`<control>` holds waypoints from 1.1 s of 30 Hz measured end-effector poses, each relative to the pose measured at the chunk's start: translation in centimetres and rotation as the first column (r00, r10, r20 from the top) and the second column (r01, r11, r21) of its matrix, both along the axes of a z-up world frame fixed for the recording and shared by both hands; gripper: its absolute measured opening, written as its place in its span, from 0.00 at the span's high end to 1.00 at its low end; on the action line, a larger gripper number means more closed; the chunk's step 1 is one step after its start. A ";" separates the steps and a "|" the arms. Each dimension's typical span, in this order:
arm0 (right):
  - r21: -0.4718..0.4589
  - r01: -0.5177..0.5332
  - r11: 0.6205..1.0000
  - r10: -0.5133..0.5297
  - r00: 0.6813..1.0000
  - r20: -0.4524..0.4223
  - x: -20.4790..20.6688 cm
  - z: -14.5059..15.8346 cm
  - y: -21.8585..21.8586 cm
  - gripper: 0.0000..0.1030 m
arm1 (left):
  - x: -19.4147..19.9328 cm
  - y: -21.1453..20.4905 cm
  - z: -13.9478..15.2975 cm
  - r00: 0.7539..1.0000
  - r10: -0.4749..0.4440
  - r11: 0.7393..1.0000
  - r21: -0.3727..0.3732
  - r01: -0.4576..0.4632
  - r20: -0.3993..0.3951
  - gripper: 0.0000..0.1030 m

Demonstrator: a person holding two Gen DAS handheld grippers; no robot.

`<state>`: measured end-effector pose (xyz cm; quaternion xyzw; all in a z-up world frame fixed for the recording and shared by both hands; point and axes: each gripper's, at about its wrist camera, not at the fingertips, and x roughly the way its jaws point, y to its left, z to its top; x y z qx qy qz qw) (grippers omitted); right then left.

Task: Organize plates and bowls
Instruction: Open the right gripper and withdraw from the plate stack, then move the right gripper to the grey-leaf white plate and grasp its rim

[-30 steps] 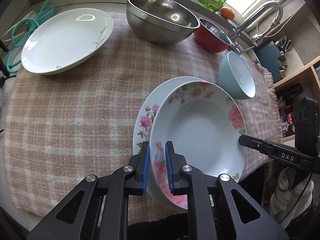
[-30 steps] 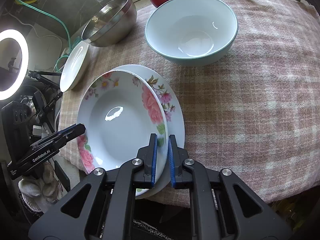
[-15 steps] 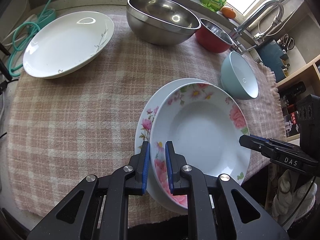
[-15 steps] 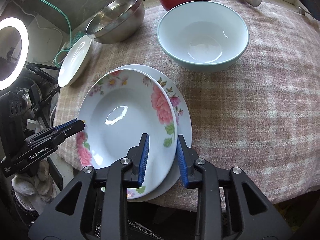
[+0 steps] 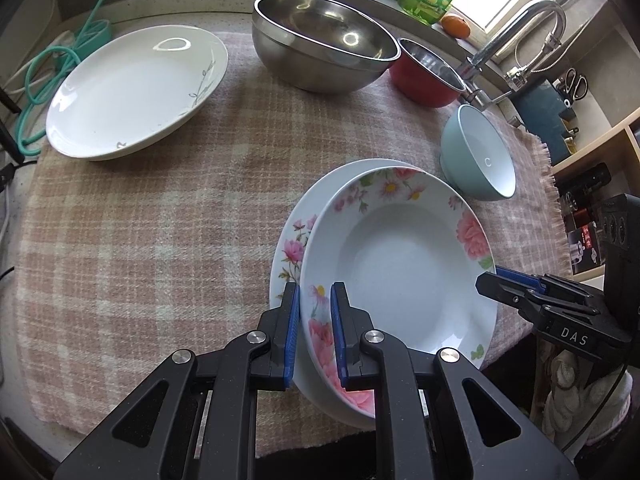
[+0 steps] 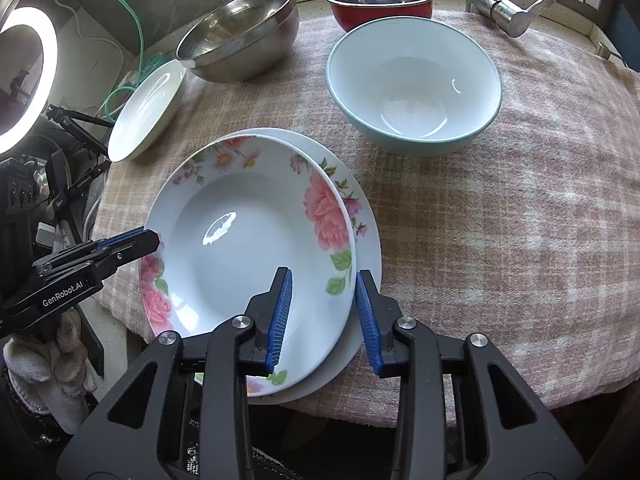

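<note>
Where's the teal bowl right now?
The teal bowl stands on the checked cloth just beyond the stacked floral plates, in front of the red bowl, near the faucet.

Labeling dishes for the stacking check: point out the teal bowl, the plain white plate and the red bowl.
teal bowl (image 6: 416,92), right wrist view, on its white inner wall.
plain white plate (image 5: 132,88), left wrist view, on its centre.
red bowl (image 6: 380,14), right wrist view, on its red outer wall.
</note>
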<state>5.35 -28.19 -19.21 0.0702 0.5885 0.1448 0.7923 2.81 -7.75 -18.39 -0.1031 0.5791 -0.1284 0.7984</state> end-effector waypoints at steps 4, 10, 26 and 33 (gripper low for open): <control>-0.019 0.007 1.000 -0.006 1.000 0.029 0.0 0.7 0.0 0.63 | 0.0 0.3 0.3 1.000 0.001 1.000 0.001 -0.001 0.004 0.87; -0.011 0.029 1.000 -0.028 0.998 0.057 0.1 1.7 -0.2 0.52 | -0.1 1.2 1.0 1.000 0.009 1.000 -0.007 -0.008 0.021 0.86; 0.074 0.017 0.997 -0.032 0.979 0.203 1.5 5.7 3.2 0.23 | 1.2 6.9 2.6 0.993 0.098 0.995 -0.033 -0.096 0.069 0.73; 0.155 -0.026 0.988 -0.012 0.971 0.239 3.2 6.9 6.6 0.16 | 2.7 10.9 3.2 0.982 0.160 0.987 -0.025 -0.159 0.099 0.73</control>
